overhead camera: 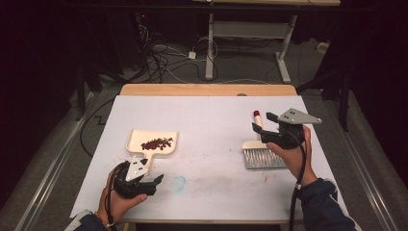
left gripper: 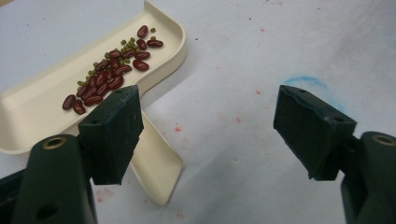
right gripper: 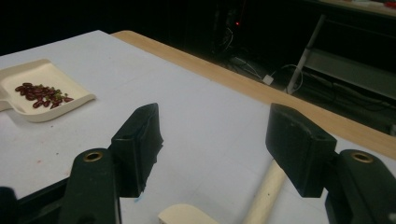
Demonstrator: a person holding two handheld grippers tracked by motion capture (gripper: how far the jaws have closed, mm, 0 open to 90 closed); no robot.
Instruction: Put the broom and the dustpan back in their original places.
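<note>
A cream dustpan [overhead camera: 137,136] lies on the left of the white sheet, holding a small heap of red and green beans [overhead camera: 157,143]. My left gripper [overhead camera: 146,174] stands open just behind the pan's handle with nothing between its jaws. In the left gripper view the left jaw of the left gripper [left gripper: 208,121] hangs over the dustpan handle [left gripper: 156,163], with the beans [left gripper: 112,70] beyond. A brush [overhead camera: 262,156] with grey bristles and a red-tipped cream handle lies at the right. My right gripper [overhead camera: 263,122] hovers open over that handle. The brush handle [right gripper: 266,191] shows below the right gripper [right gripper: 217,140], untouched.
The white sheet [overhead camera: 216,120] covers a wooden table whose far edge [overhead camera: 207,89] is bare wood. A blue smear [overhead camera: 179,183] marks the sheet near the front. Beyond the table are desk legs [overhead camera: 210,48] and floor cables [overhead camera: 159,57]. The dustpan [right gripper: 46,112] is far left in the right gripper view.
</note>
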